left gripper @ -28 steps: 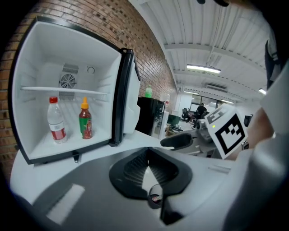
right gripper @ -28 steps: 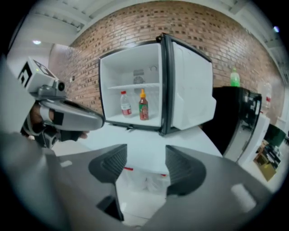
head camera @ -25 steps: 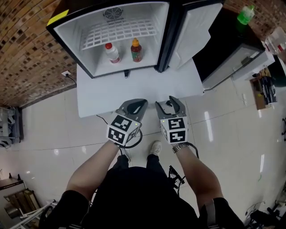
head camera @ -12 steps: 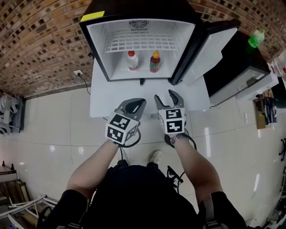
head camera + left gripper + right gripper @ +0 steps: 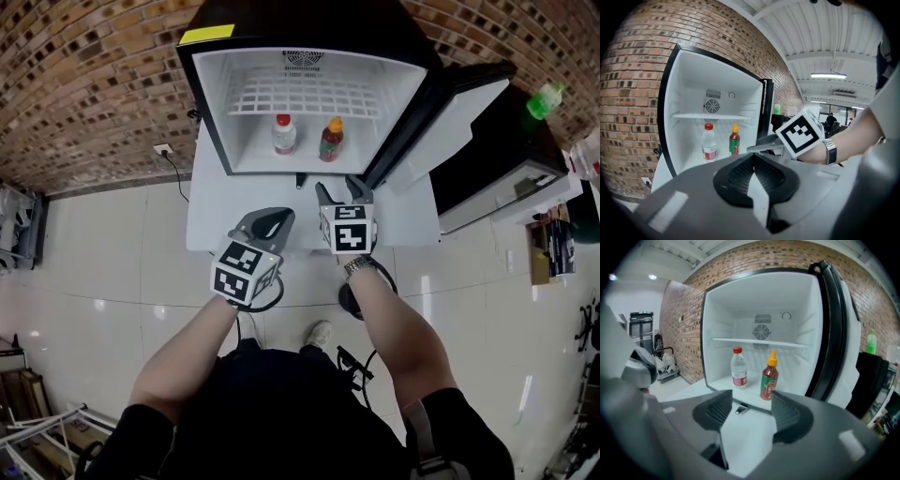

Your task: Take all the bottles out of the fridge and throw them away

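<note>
Both grippers are sitting nearer the open mini fridge (image 5: pixel 211 103) than a second ago. The right gripper (image 5: pixel 339 190) is leading, reaching over the white table (image 5: pixel 216 211) just short of the fridge's front edge. Its jaws are standing wide apart with nothing between them. The left gripper (image 5: pixel 267 220) is trailing behind, its jaws pressed together and empty. A clear water bottle with a red cap (image 5: pixel 283 135) is standing upright on the fridge floor. Beside it, not touching, a red sauce bottle with an orange cap (image 5: pixel 330 141) is standing on the right. Above them a white wire shelf (image 5: pixel 300 94) is spanning the fridge. The fridge door (image 5: pixel 450 122) is hanging open on the right. Farther right, a green bottle (image 5: pixel 546 98) is sitting on a black cabinet (image 5: pixel 497 150).
</note>
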{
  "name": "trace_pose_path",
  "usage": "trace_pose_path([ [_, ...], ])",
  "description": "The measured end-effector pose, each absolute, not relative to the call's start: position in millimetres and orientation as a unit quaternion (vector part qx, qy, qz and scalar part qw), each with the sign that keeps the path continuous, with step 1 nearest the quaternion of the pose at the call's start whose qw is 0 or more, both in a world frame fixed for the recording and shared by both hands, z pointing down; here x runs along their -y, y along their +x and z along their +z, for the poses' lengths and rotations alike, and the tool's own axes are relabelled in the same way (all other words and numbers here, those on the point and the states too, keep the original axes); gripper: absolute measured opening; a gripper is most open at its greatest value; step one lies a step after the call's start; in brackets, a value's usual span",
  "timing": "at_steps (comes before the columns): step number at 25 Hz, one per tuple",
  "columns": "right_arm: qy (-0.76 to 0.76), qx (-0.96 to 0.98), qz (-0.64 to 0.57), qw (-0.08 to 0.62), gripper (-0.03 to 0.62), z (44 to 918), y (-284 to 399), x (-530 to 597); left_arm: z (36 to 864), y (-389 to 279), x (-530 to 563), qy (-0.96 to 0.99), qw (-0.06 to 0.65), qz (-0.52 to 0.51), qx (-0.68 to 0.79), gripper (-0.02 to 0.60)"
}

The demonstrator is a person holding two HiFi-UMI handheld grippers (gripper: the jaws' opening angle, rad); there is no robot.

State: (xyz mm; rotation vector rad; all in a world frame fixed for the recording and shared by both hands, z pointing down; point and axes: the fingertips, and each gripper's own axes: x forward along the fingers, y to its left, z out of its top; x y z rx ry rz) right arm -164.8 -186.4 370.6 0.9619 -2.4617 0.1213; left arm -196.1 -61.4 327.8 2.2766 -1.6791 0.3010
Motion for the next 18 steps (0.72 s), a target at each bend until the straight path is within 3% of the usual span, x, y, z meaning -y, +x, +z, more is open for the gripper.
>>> trace_pose_path([
  [18,0.384,0.880,0.060,0.273,0.270,415,-204,297,354,-240,67,0.765,0.172,0.126,0.608,0.003],
])
